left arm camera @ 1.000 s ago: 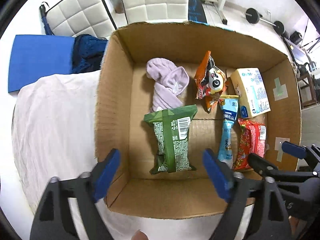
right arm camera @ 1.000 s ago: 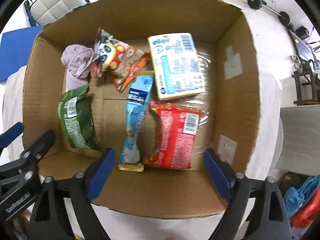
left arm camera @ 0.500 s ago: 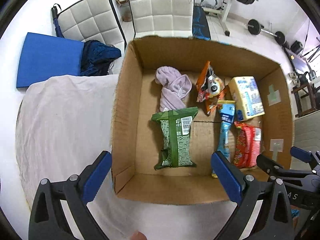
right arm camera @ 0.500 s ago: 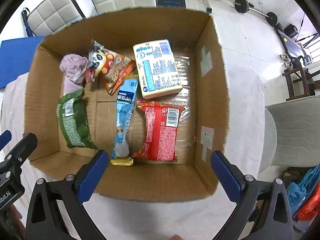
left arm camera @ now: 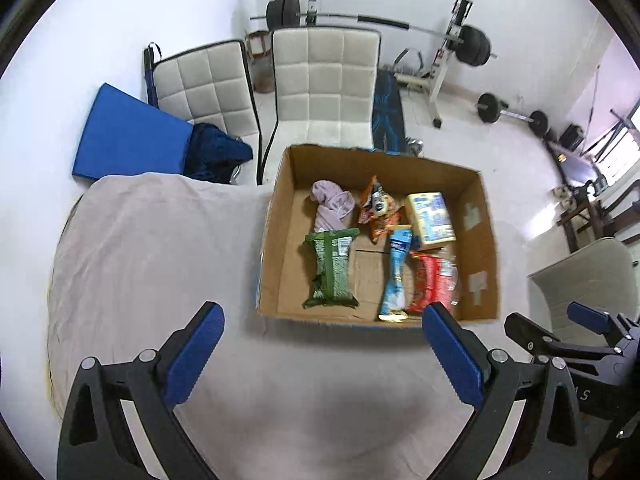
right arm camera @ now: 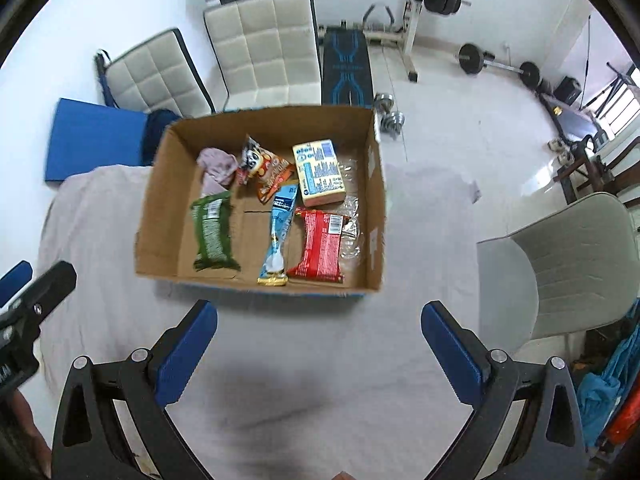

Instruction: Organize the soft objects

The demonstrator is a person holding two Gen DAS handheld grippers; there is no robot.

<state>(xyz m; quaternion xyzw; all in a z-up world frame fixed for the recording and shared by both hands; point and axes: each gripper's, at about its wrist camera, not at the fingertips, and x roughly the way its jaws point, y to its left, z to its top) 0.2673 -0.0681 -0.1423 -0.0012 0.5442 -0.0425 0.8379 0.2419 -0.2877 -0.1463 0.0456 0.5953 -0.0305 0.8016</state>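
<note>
An open cardboard box (left arm camera: 276, 240) (right arm camera: 160, 200) stands on a cloth-covered table. Inside lie a lilac cloth (left arm camera: 332, 206) (right arm camera: 218, 166), a green packet (left arm camera: 330, 268) (right arm camera: 212, 232), an orange panda snack bag (left arm camera: 378, 210) (right arm camera: 264, 168), a blue tube packet (left arm camera: 396, 272) (right arm camera: 280, 236), a red packet (left arm camera: 430, 284) (right arm camera: 320, 246) and a yellow pack (left arm camera: 430, 216) (right arm camera: 320, 172). My left gripper (left arm camera: 320, 356) is open and empty, held above the table in front of the box. My right gripper (right arm camera: 320, 354) is open and empty, likewise in front of the box.
The pale cloth (left arm camera: 152, 248) covers the table left of the box. White padded chairs (left arm camera: 324, 88) and a blue mat (left arm camera: 128, 136) stand behind. Weights and a bench (right arm camera: 348, 68) are on the floor. A grey chair (right arm camera: 568, 264) stands at right.
Both grippers have pulled back and up from over the box, so the box looks smaller and farther. Both stay open. The box contents have not moved.
</note>
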